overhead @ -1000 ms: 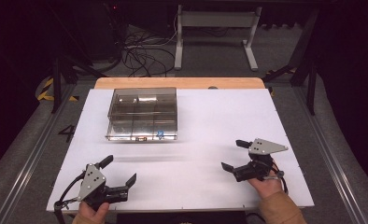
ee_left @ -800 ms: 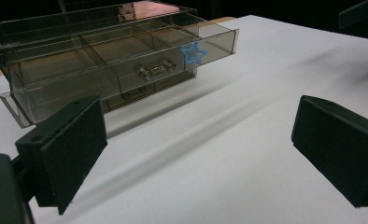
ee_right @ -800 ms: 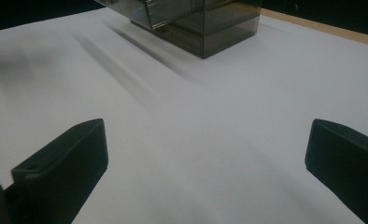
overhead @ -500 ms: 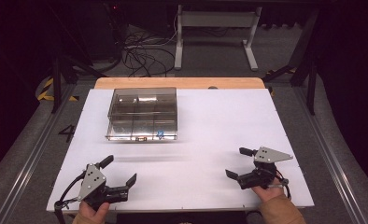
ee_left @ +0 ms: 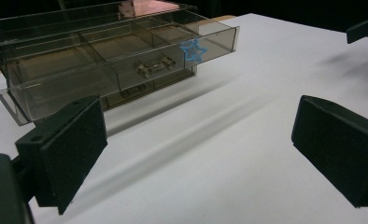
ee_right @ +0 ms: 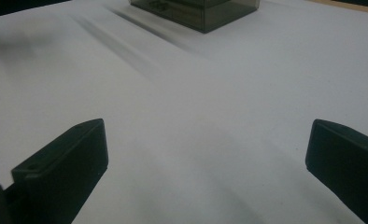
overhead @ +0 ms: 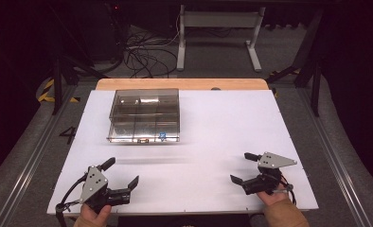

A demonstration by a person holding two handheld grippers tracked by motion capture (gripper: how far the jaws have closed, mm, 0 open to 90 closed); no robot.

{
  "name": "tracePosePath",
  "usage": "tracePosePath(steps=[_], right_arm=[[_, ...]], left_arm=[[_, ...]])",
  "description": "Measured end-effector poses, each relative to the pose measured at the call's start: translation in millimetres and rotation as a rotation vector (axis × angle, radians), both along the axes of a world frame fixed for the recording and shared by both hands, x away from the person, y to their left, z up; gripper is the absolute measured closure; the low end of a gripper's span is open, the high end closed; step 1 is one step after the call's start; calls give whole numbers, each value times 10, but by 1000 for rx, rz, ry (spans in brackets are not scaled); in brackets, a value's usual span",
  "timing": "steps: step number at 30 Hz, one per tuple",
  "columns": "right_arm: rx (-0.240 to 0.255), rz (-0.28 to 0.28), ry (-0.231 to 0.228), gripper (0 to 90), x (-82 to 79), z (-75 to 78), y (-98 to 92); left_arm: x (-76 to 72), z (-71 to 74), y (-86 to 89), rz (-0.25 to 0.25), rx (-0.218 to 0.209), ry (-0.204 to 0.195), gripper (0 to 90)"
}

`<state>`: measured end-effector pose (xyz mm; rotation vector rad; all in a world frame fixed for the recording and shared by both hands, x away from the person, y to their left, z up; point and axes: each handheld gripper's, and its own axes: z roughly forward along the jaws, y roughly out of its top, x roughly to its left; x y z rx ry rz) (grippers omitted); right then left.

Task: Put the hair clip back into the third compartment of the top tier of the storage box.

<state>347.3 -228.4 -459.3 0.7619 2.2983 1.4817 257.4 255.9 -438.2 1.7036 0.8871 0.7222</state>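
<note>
A smoky clear plastic drawer box (overhead: 144,116) stands on the white table (overhead: 213,132), left of centre toward the back. In the left gripper view its upper drawer (ee_left: 112,70) sticks out a little, with a blue star sticker (ee_left: 193,49) and a clear handle (ee_left: 155,66) on the front. My left gripper (overhead: 122,172) (ee_left: 201,154) rests near the front left edge, open, with nothing between its jaws and pointing toward the box. My right gripper (overhead: 241,167) (ee_right: 205,163) sits at the front right, open, over bare table. The box corner (ee_right: 201,11) lies far ahead of it.
A wooden strip (overhead: 182,84) runs along the table's back edge. Behind the table are cables (overhead: 144,59) on the floor and a white desk frame (overhead: 217,35). Metal rails (overhead: 338,165) flank the table. The other gripper's jaw (ee_left: 364,28) shows at the left gripper view's top right.
My right gripper has drawn back a little toward the table's front edge, still open. The left gripper and the box have not moved.
</note>
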Motion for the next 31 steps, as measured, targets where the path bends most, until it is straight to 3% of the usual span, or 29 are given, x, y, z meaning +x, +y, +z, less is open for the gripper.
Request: tracePosePath(steps=[31], right_arm=[[1, 10, -12, 0, -7, 14, 9]], left_arm=[[13, 5, 22, -10, -19, 8, 40]])
